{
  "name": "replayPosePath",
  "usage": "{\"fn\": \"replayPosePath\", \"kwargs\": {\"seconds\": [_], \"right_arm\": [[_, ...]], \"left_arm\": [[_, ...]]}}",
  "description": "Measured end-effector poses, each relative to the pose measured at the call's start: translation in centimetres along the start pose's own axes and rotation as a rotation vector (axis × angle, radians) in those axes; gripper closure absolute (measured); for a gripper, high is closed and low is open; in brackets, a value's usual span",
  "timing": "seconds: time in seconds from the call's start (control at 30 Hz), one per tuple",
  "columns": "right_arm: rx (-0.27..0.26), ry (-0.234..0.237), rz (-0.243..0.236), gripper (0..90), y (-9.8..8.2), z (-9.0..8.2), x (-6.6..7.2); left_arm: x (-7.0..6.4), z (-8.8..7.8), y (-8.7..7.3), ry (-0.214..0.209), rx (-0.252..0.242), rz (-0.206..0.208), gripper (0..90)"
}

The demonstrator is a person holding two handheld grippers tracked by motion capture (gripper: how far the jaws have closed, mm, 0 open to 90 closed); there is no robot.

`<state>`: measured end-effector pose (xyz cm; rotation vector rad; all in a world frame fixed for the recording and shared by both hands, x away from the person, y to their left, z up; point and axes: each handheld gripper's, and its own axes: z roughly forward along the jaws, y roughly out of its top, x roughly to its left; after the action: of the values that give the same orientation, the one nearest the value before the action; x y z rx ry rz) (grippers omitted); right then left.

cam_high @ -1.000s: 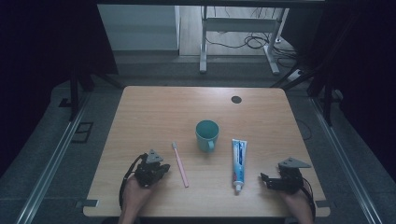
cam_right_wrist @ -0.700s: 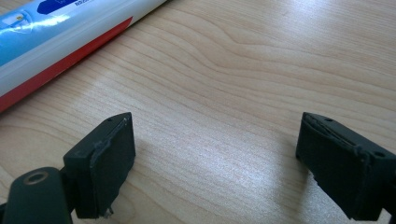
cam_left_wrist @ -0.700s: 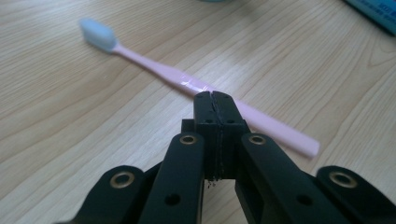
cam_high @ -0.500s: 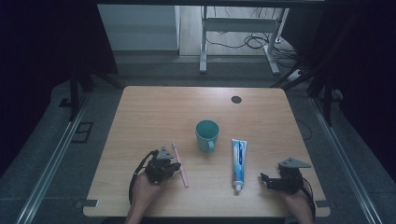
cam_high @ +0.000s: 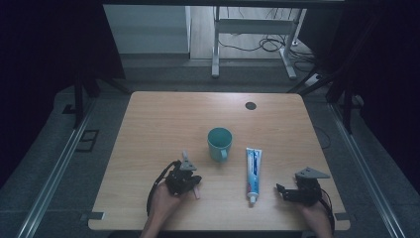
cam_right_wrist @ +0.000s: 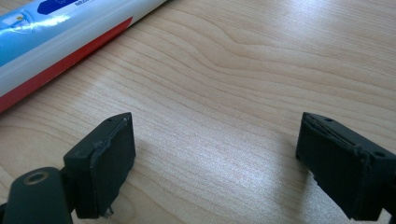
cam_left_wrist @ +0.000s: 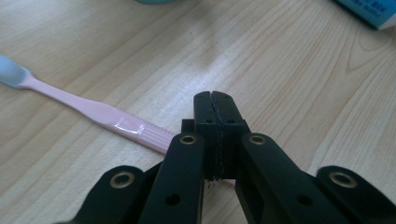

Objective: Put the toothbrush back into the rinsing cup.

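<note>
Dim grey flooring is surrounding the wooden table (cam_high: 163,124), with the legs of another desk (cam_high: 216,49) standing beyond its far edge and cables trailing on the floor behind them. I am sitting at the near edge, my forearms coming in from below, a gripper in each hand.

Near the middle of the tabletop a teal mug (cam_high: 219,143) is standing upright, its handle turned toward me. Just to its right, apart from it, a toothpaste tube (cam_high: 252,170) is lying lengthwise with its cap toward my side; in my right gripper view its blue, white and red body (cam_right_wrist: 60,32) is running across the upper left corner.

My right gripper (cam_high: 283,192) is resting low over the table well to the right of the tube's cap end, its jaws spread wide with bare wood between them (cam_right_wrist: 215,149), grasping nothing.

My left gripper (cam_high: 194,183) is sitting near the front left of the mug. Its jaws are pressed together (cam_left_wrist: 215,112), lying over the handle of the pink toothbrush (cam_left_wrist: 112,120), whose handle is passing beneath them; I cannot tell whether they are pinching it. The toothbrush is lying flat on the wood, its pale blue head (cam_left_wrist: 10,71) pointing off to the left in my left gripper view.

A small dark round grommet (cam_high: 250,105) is sitting in the far right part of the tabletop.
</note>
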<state>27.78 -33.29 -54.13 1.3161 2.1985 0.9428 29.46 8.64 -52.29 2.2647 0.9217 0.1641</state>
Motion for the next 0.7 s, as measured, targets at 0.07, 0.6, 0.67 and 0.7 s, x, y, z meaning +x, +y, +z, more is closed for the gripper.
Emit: {"fn": "replayPosePath", "kwargs": {"seconds": [0.07,0.6,0.67,0.7], "right_arm": [[0.000,0.000,0.000,11.6,0.0,0.0,0.0],[0.000,0.000,0.000,11.6,0.0,0.0,0.0],[0.000,-0.001,0.001,11.6,0.0,0.0,0.0],[0.000,-0.001,0.001,11.6,0.0,0.0,0.0]], "left_arm": [[-0.1,0.2,-0.1,0.005,0.009,0.004,89.5],[0.4,-1.0,-1.4,0.047,0.052,-0.008,89.4],[0.5,-1.2,-1.6,0.053,0.055,-0.019,89.2],[0.7,-1.3,-1.7,0.053,0.055,-0.016,89.2]]}}
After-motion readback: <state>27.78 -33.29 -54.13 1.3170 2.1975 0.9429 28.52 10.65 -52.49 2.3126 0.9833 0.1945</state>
